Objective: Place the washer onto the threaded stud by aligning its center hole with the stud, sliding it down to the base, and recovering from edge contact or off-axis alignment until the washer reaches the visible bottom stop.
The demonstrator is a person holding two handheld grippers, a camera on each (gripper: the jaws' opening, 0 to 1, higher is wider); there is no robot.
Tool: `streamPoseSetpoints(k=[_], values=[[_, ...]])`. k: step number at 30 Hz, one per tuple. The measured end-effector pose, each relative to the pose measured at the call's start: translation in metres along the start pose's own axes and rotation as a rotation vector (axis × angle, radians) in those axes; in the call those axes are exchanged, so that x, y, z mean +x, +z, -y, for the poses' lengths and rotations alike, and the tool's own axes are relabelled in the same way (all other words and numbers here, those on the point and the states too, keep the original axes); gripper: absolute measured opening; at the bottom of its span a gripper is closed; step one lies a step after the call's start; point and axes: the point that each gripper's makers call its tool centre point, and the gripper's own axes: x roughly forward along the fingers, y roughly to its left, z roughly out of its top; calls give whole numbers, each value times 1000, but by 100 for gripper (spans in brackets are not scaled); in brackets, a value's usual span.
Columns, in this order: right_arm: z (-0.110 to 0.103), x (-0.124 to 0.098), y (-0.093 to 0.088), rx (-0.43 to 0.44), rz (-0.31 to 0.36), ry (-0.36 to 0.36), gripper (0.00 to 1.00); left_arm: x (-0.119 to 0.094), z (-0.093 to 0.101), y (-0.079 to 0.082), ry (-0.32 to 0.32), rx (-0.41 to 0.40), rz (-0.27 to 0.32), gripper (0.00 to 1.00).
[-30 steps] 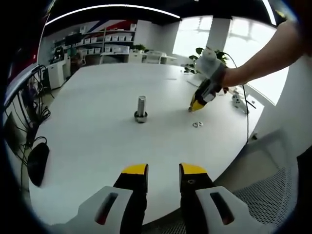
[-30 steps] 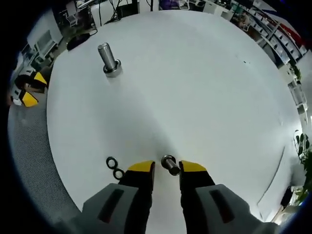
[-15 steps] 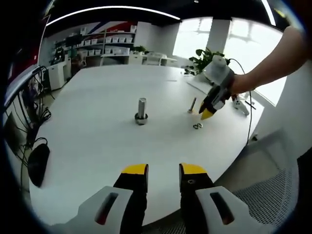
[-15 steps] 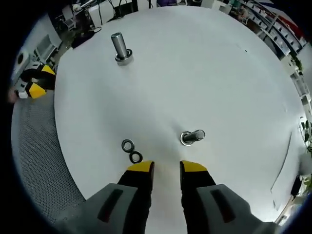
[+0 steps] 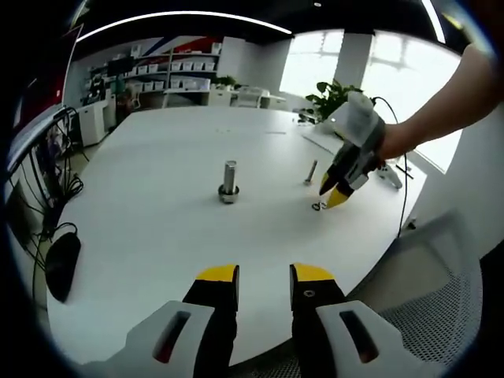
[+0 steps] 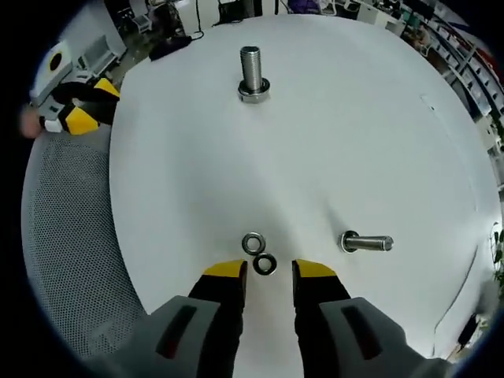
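Hovering over two dark metal ring washers (image 6: 259, 253) on the round white table (image 6: 354, 142), the right gripper (image 6: 268, 270) — jaws narrowly parted, empty. Upright threaded steel stud (image 6: 251, 75) stands well apart; left gripper (image 5: 264, 274) — narrow gap, empty.

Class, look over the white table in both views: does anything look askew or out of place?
Nothing stands out. The large stud and smaller stud both stand upright, and two washers lie flat and loose by the open right gripper.
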Motion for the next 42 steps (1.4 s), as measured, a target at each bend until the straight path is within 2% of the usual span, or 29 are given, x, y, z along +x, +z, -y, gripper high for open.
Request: streamPoseSetpoints(k=[4,13,24,27,32,37,42], values=[[-1,4,-4,-32,-28,-13,24,0,0,0,-1,1,-1,23],[0,3,-2,-25,-39,8,22,0,1,0,-3,7,-3,23],[-3,5,-1,-147,-104,10,18,1,2,1,-7,9,5,22],[-1,5,0,-121,-114,7,16,0,2,2,-5,8,12,22],[0,5,0,-126,-119,22,15,0,0,3,-2,4,16,22],[-1,6,1,-120,-160,10,15,0,1,2,-4,10,14,21],[-1,5,0,-44,-166,-25,15,0,1,3,-5,13,14,20]])
